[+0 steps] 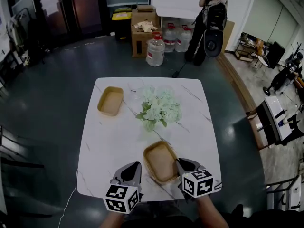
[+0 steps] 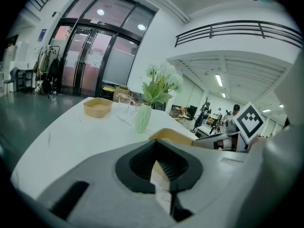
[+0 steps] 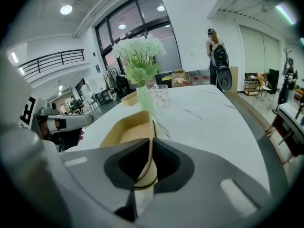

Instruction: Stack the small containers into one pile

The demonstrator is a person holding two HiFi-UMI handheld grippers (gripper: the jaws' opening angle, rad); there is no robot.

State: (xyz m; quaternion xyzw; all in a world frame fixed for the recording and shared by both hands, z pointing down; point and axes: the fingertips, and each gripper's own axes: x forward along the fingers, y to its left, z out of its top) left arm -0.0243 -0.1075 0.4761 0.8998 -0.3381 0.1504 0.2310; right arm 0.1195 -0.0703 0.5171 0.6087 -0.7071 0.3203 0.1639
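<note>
A white marble table (image 1: pixel 107 146) carries a vase of white flowers (image 1: pixel 159 109) near its middle, and everything else is placed from that vase; 2 tan containers are in view; the far container (image 1: pixel 110 100) sits to the vase's left, near the table's far-left corner, well apart from it; the near container (image 1: pixel 160 163) lies on the person's side of the vase, close to the table's near edge; the right gripper (image 3: pixel 149 163) pinches this container's right-hand wall, with the thin tan rim clamped between its 2 pads; whether its base rests on the table I cannot tell; the left gripper (image 2: pixel 159 163) hangs just left of the near container, its jaws pressed together on nothing; a clear glass (image 3: pixel 161 95) stands just behind the vase; beyond the vase, off the table, a person with a backpack (image 1: pixel 211 18) stands near some water jugs (image 1: pixel 155 50).
</note>
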